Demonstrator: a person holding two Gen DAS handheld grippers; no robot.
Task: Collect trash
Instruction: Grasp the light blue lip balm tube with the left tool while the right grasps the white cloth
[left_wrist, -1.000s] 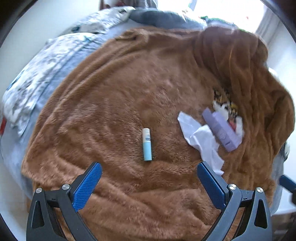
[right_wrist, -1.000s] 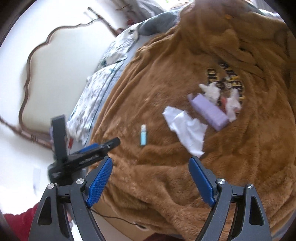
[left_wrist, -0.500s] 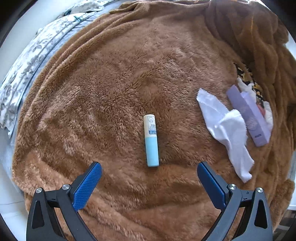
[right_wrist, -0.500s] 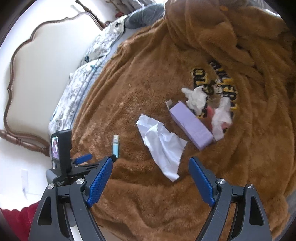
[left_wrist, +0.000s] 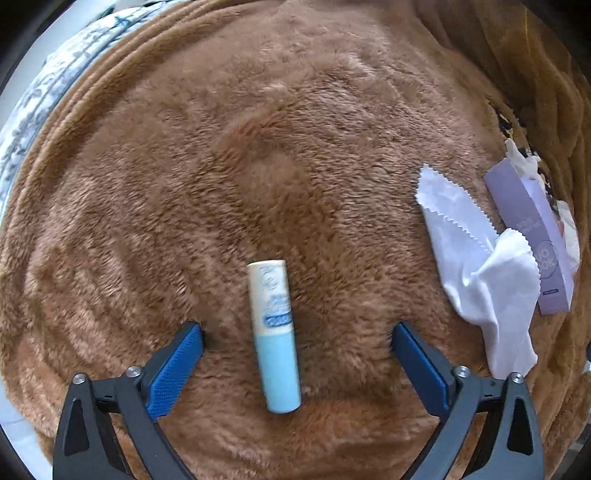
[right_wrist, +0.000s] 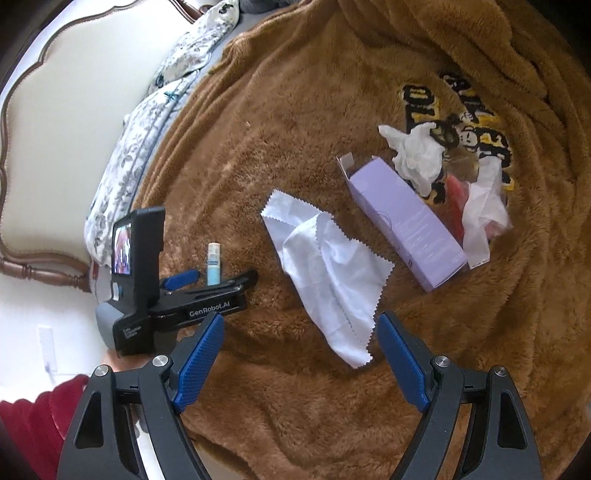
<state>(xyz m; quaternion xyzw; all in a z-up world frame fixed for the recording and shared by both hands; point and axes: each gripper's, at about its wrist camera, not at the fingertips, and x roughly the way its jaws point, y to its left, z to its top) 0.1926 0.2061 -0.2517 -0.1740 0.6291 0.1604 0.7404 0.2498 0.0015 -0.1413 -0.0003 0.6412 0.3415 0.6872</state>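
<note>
A small white and light-blue tube (left_wrist: 275, 334) lies on the brown fleece blanket (left_wrist: 295, 147). My left gripper (left_wrist: 297, 338) is open, its jaws low on the blanket either side of the tube, not touching it; the tube (right_wrist: 213, 264) and left gripper (right_wrist: 210, 280) also show in the right wrist view. A white zigzag-edged wipe (right_wrist: 327, 269) lies in front of my open, empty right gripper (right_wrist: 301, 332). Beyond the wipe lie a lilac carton (right_wrist: 406, 223), crumpled white tissues (right_wrist: 415, 155) and a clear wrapper with something red (right_wrist: 478, 210).
The blanket is bunched in thick folds at the far right (right_wrist: 480, 48). A floral pillow (right_wrist: 147, 122) and a cream headboard (right_wrist: 66, 110) lie to the left. The wipe (left_wrist: 476, 266) and carton (left_wrist: 532, 236) sit right of the left gripper.
My left gripper has dropped toward the tube, which now sits between its jaws. My right gripper has moved closer to the white wipe.
</note>
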